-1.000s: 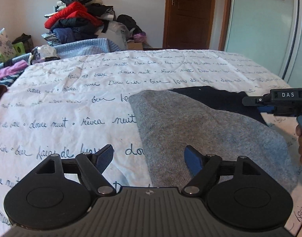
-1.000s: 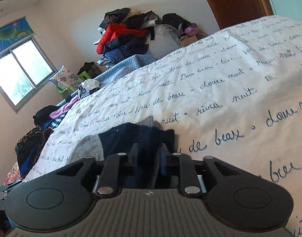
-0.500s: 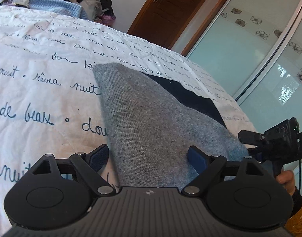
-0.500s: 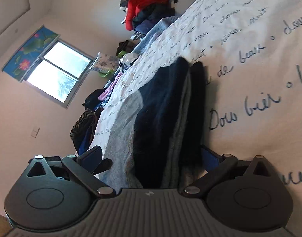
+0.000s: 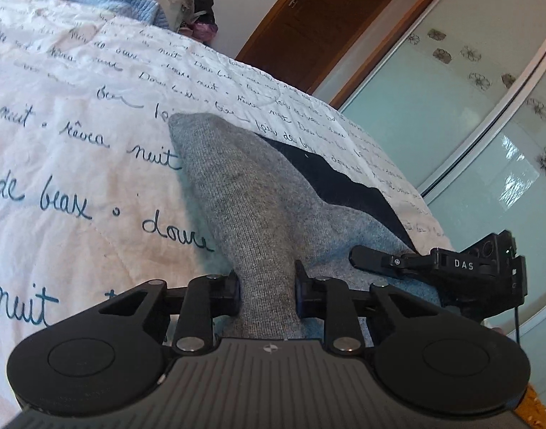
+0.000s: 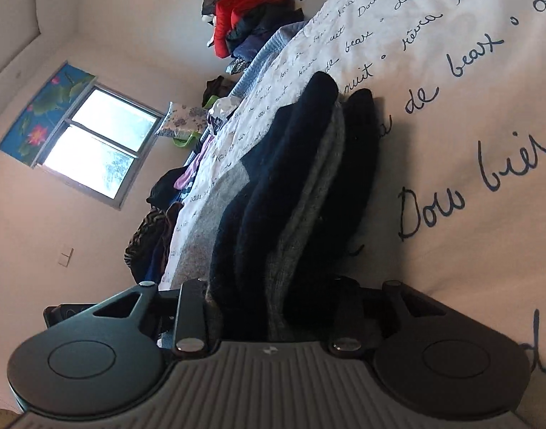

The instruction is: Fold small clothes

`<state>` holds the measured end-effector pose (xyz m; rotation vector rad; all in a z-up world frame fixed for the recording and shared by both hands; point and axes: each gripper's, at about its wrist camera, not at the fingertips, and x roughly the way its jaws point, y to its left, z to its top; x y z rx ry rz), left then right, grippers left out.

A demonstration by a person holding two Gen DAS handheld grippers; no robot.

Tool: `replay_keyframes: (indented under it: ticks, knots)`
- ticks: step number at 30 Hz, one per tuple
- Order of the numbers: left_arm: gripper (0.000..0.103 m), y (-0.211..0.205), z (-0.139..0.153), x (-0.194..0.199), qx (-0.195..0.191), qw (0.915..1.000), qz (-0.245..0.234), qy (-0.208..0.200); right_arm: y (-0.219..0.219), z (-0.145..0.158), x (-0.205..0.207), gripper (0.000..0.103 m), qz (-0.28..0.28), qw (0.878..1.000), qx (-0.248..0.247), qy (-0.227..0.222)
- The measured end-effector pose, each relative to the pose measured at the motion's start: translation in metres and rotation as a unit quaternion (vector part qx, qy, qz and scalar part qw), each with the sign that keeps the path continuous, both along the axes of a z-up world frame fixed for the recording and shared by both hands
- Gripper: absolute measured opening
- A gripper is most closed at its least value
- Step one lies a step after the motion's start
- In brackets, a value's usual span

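The sweater (image 5: 258, 193), grey with a dark navy part, lies partly folded on the white bedspread (image 5: 76, 150) printed with blue handwriting. The left gripper (image 5: 267, 286) has just closed its jaws and now pinches a raised ridge of grey knit at the sweater's near edge. The right gripper (image 6: 273, 296) has just closed too, clamped on a thick bunch of navy and grey layers at the sweater's other near corner; seen from the left, it sits just to the right of the sweater.

Both corners look held, so the next fold could start, but there are risks. The right bunch is thick and stacked, so an inner layer may slide out once lifted, leaving the fold crooked. The left pinch takes only a narrow ridge, and soft knit may stretch or slip free. If the hands rise unevenly, the sweater may twist and drag the layers beneath it out of line
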<state>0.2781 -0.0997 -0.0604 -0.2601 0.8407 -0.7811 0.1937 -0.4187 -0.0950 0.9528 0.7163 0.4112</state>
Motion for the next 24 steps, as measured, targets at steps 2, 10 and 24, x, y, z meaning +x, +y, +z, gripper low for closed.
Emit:
replay_keyframes:
  ticks: [2,10,24]
  knots:
    - [0.023,-0.005,0.013,-0.005,0.021,0.9994,-0.003,-0.028,0.005,0.007,0.001,0.032,-0.003,1.0,-0.002,-0.004]
    - [0.022,0.028,0.058,-0.024,0.018,0.9974,0.025,-0.065,0.025,0.024,-0.001,0.03,0.009,0.998,0.053,-0.044]
    - [0.063,0.072,0.018,-0.051,0.044,0.9951,0.087,0.014,0.051,0.021,-0.052,0.078,0.032,0.999,-0.015,0.009]
